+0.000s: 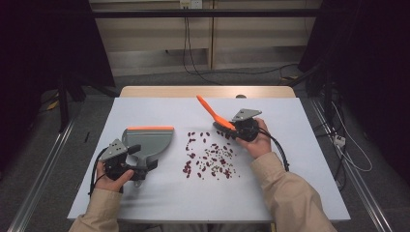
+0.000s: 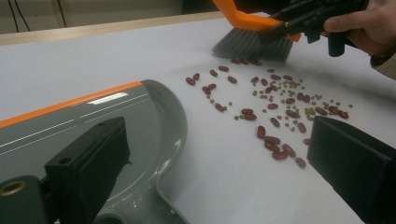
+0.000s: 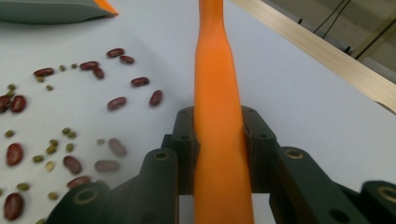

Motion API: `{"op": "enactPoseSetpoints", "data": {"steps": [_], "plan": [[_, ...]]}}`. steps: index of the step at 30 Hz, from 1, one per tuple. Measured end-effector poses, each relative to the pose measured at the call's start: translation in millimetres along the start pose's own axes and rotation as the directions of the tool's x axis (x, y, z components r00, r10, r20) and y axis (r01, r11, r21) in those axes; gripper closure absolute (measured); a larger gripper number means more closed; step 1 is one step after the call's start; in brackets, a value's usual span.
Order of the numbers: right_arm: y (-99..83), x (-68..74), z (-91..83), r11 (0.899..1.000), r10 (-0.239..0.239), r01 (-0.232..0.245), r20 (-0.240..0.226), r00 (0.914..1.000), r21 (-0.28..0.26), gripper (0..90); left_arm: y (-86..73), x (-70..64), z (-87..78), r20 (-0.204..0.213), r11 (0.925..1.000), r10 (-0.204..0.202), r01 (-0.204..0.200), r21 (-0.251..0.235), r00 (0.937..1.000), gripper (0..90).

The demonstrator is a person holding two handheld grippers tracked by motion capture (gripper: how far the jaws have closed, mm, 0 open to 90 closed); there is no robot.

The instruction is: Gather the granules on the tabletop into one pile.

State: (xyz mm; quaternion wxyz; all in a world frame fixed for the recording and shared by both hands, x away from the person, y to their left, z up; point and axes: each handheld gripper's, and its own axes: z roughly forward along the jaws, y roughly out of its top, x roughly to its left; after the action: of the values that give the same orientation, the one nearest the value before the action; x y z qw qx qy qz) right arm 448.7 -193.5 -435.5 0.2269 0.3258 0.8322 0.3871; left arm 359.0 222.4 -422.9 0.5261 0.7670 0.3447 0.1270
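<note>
A person sits at a white table [image 1: 290, 193] with a gripper in each hand. The right gripper [image 1: 240, 128] has its jaws clamped on the orange handle of a small brush [image 1: 212, 113], whose grey bristles touch the table at the far right edge of a scatter of red kidney beans [image 1: 208, 157] and small green beans [image 2: 290, 88]. The left gripper [image 1: 133, 162], jaws spread wide, sits at the handle of a grey dustpan [image 1: 149, 140] lying left of the beans, with an orange lip along its far edge.
</note>
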Motion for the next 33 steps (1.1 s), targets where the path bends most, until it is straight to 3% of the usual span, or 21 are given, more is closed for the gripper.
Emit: {"op": "enactPoseSetpoints", "data": {"steps": [14,26,33], "plan": [[-6.5,22.0,-18.4,0.999,-0.04,0.039,-0.11,0.9932,-0.008,71.0,0.1,-0.9,0.5,-0.006,1.0,0.006,-0.006,0.007,1.0,5.3],[-12.3,37.6,-31.8,0.998,-0.066,0.064,-0.148,0.9868,-0.019,71.0,-0.1,-1.5,1.1,-0.006,0.9998,0.014,-0.014,0.012,0.9999,5.3],[-13.9,43.1,-38.1,0.998,-0.055,0.051,-0.169,0.984,-0.028,71.1,-0.2,-2.4,1.7,-0.005,0.9998,0.016,-0.016,0.014,0.9999,5.3]]}}
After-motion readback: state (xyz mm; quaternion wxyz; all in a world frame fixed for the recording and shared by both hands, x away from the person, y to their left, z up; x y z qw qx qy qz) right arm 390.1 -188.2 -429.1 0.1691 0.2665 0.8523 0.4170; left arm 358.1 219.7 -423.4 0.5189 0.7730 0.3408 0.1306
